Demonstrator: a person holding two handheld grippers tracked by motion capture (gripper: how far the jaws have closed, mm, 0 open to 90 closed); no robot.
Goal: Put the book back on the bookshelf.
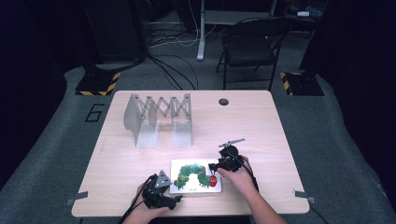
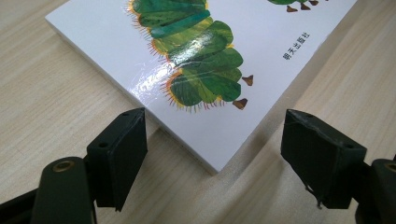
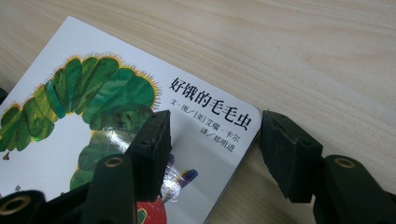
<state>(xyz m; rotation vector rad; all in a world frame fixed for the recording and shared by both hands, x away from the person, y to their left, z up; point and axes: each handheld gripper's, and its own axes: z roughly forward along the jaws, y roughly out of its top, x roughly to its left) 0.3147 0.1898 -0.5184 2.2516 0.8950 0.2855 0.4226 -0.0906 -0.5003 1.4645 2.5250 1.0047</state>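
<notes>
Picture book [image 1: 195, 176] lies flat near the table's [image 1: 261, 126] front edge. Both claws are released: left gripper [image 2: 215, 154] straddles its near corner, right gripper [image 3: 212, 144] its right edge (one jaw over the cover). Close squarely, avoiding glossy slippage.

free: bare table [image 1: 261, 126] right of rack | obstacle: metal rack [image 1: 159, 119] (far left), book [image 1: 196, 176]

- Book [image 2: 196, 60]: glossy, smooth card cover.
- Table [image 1: 261, 126]: pale matt wood grain.
- Rack [image 1: 159, 119] behind book: dull grey metal.
- Gripper pads [image 3: 289, 158]: matt black, rough.
</notes>
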